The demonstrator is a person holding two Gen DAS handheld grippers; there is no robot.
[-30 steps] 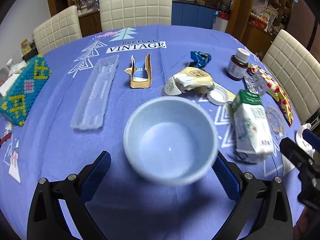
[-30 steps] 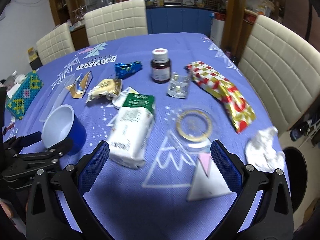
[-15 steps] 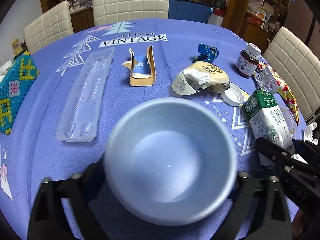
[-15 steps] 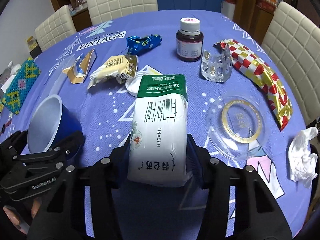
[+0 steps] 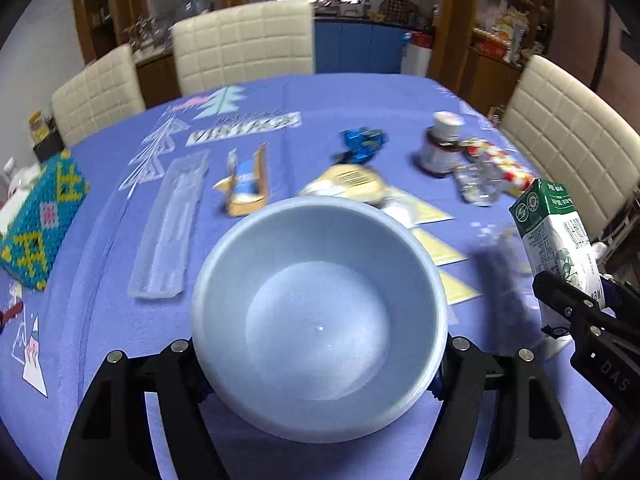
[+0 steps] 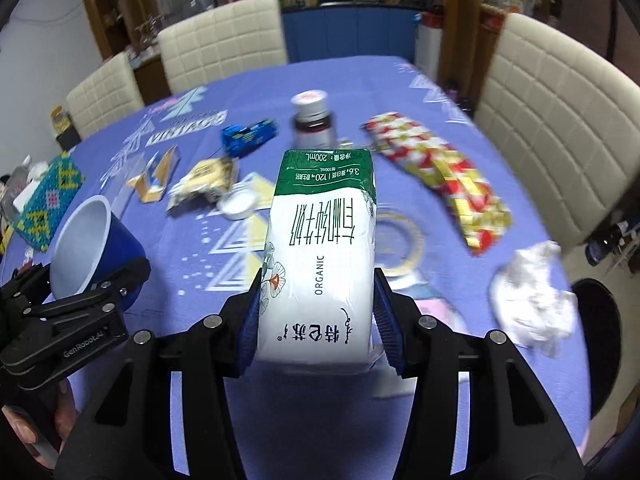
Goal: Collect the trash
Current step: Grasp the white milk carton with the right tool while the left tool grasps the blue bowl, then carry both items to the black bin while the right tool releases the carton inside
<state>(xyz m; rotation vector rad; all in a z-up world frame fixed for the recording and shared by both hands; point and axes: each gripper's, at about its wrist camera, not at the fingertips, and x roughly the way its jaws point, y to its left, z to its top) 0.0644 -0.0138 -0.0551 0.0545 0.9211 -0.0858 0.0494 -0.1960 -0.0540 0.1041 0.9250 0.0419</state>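
Note:
My left gripper (image 5: pixel 320 364) is shut on a blue bowl (image 5: pixel 320 312) and holds it above the purple tablecloth; the bowl is empty. It also shows at the left of the right wrist view (image 6: pixel 88 248). My right gripper (image 6: pixel 316 316) is shut on a white and green milk carton (image 6: pixel 320 248), lifted off the table. The carton shows at the right of the left wrist view (image 5: pixel 556 232). Trash lies on the table: a red and yellow wrapper (image 6: pixel 440 172), a crumpled tissue (image 6: pixel 532 296), a blue wrapper (image 6: pixel 248 136), a beige wrapper (image 6: pixel 204 180).
A dark bottle with a white cap (image 6: pixel 310 120), a clear plastic lid with a gold ring (image 6: pixel 396 240), a torn gold carton piece (image 5: pixel 246 184), a long clear plastic tray (image 5: pixel 172 224) and a beaded box (image 5: pixel 40 216) lie on the table. White chairs (image 5: pixel 244 44) surround it.
My left gripper closed on the bowl and raised it. My right gripper closed on the milk carton and lifted it off the table.

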